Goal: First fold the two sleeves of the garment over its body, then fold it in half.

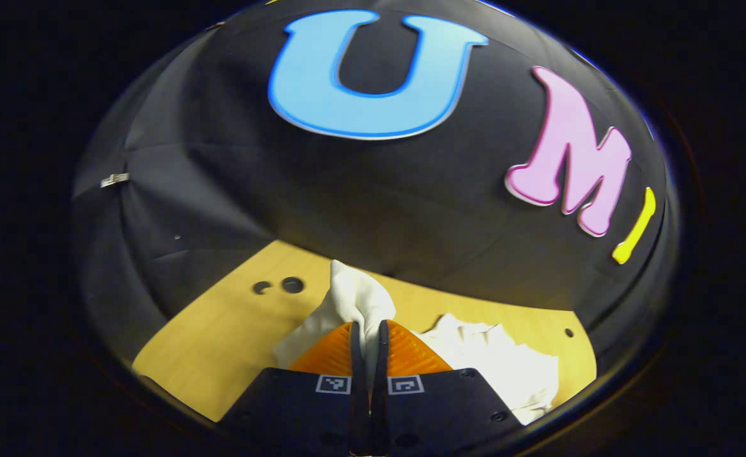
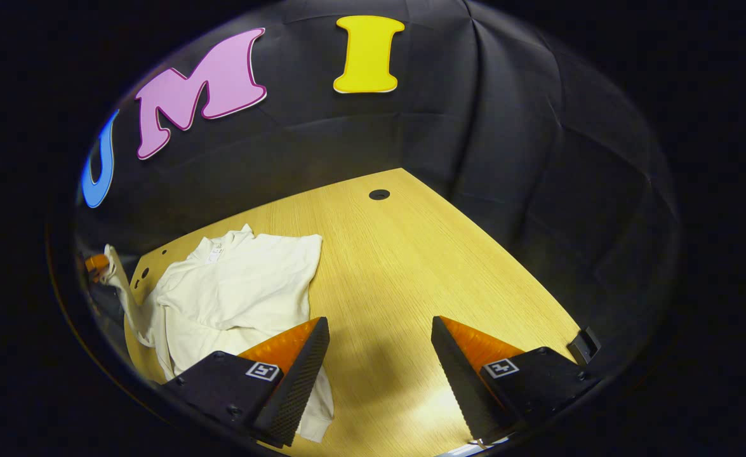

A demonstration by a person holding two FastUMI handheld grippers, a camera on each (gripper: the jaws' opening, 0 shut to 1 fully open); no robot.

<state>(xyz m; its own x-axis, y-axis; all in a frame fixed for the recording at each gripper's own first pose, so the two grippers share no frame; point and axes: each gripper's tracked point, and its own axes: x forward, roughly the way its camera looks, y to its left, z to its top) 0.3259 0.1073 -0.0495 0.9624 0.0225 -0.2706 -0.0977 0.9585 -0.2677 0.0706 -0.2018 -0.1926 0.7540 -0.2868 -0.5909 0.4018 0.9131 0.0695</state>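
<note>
Tabletop (image 2: 411,266) garment's sleeve (image 1: 357,298) sits pinched between left jaws.

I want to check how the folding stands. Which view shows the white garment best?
The right gripper view: the garment lies spread on the table, neckline and body visible. The left gripper view shows just a bunched piece pinched in the left gripper.

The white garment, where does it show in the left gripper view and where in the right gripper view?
Left gripper view: white garment at bottom centre, a fold pinched in the left gripper.
Right gripper view: it lies lower left, the right gripper open beside it.
Shared landmark: the wooden table.
</note>
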